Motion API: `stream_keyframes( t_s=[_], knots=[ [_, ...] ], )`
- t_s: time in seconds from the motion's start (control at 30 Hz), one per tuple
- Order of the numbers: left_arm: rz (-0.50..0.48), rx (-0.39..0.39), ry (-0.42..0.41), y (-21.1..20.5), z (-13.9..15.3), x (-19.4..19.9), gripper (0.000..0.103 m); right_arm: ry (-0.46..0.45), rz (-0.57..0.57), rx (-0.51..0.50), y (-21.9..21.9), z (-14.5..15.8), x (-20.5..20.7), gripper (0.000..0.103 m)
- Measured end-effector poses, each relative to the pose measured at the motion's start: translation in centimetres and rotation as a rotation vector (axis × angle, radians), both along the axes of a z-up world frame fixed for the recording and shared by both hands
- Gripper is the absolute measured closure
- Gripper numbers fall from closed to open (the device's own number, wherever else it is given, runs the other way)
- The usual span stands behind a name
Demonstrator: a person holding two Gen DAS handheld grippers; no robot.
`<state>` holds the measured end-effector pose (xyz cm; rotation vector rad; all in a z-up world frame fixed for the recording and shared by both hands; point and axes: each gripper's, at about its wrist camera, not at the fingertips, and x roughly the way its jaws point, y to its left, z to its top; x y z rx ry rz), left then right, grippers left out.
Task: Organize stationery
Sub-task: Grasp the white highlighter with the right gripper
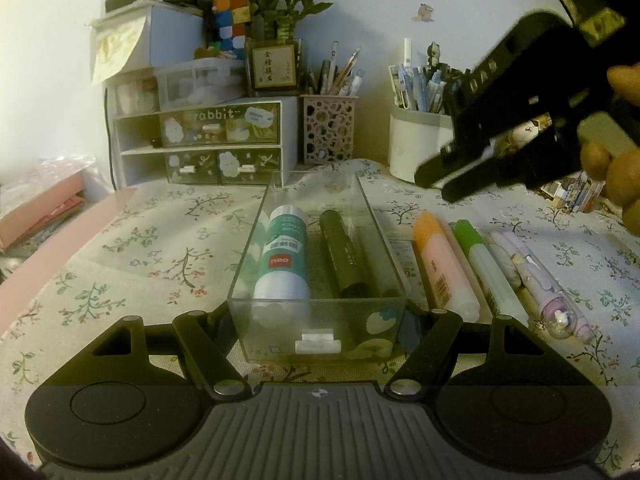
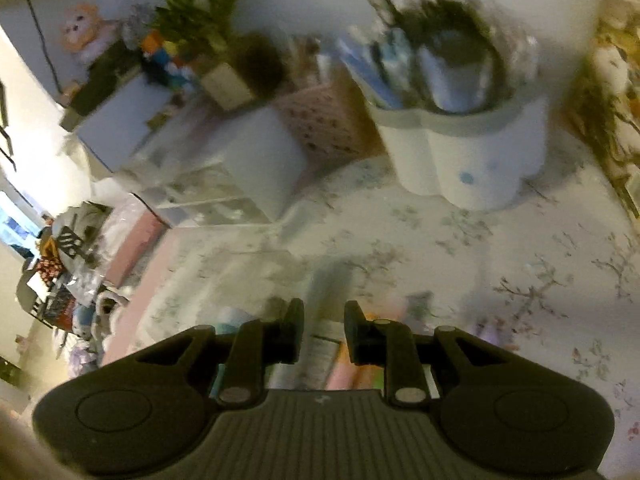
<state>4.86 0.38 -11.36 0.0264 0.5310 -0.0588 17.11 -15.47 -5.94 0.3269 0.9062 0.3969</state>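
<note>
1. Clear drawer tray (image 1: 244, 304): a transparent, rectangular plastic box, long and narrow, with a white pull tab and cloud stickers on its near wall. It sits on the floral tablecloth (image 1: 120, 240), near centre, between the fingers of the left gripper (image 1: 318, 332), which press against its near corners; the left gripper is clamped on the tray.
2. Glue stick (image 1: 282, 256): a smooth cylinder with a white body and teal label, lying lengthwise in the left part of the tray. It is printed "deli", with Chinese characters I cannot make out.
3. Dark tube (image 1: 344, 256): a matte dark-green cylinder lying beside the glue stick, in the right part of the tray. Its print is too faint to read.
4. Pens laid in a row on the cloth, just right of the tray:
   - orange-capped highlighter (image 1: 440, 268), pale pink barrel with a barcode;
   - green-capped highlighter (image 1: 486, 270), pale mint barrel;
   - lilac pen (image 1: 552, 296) with cartoon print and a clear domed end.
5. Right gripper (image 1: 440, 186): black, hand-held, above the cloth at far right. Its own blurred view shows the jaws a little apart with nothing between them.
6. White drawer cabinet (image 1: 208, 140), far left, with translucent fronts; one reads "rabbit".
7. Pink perforated pen cup (image 1: 328, 128) and white pen holder (image 1: 416, 144), at the far side, both full of pens.
</note>
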Motion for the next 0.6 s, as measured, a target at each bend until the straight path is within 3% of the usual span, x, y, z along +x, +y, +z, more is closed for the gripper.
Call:
stream_keyframes(
  t_s=[0.6],
  knots=[
    [0.011,-0.003,-0.001,0.0,0.1,-0.2,0.029,0.034,0.116,-0.133,4.9,-2.1,3.2,0.091]
  ],
)
